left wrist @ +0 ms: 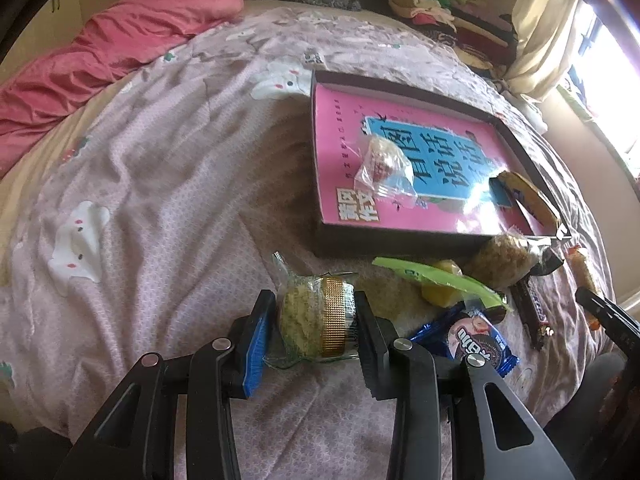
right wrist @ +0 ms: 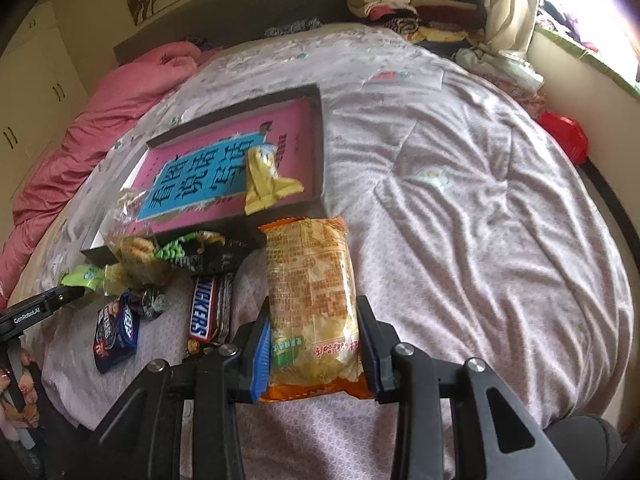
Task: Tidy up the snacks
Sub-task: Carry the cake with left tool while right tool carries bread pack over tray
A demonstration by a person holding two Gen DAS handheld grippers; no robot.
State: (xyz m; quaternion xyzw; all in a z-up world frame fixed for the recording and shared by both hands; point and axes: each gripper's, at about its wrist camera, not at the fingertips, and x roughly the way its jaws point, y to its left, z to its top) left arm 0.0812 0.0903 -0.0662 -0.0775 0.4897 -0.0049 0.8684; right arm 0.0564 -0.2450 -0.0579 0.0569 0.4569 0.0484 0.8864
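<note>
Grip is sound on both sides: left gripper (left wrist: 316, 332) is clamped on a wrapped cake (left wrist: 314, 320), right gripper (right wrist: 314, 344) on an orange packet (right wrist: 310, 304), both held near the box (left wrist: 516, 136). Advise carrying each clear over the near wall, setting it in bare space beside the packets inside.

Tray (right wrist: 318, 148) sits on bed (right wrist: 460, 200) w/ two snacks in it; snack pile (right wrist: 176, 280) just in front of my side.
</note>
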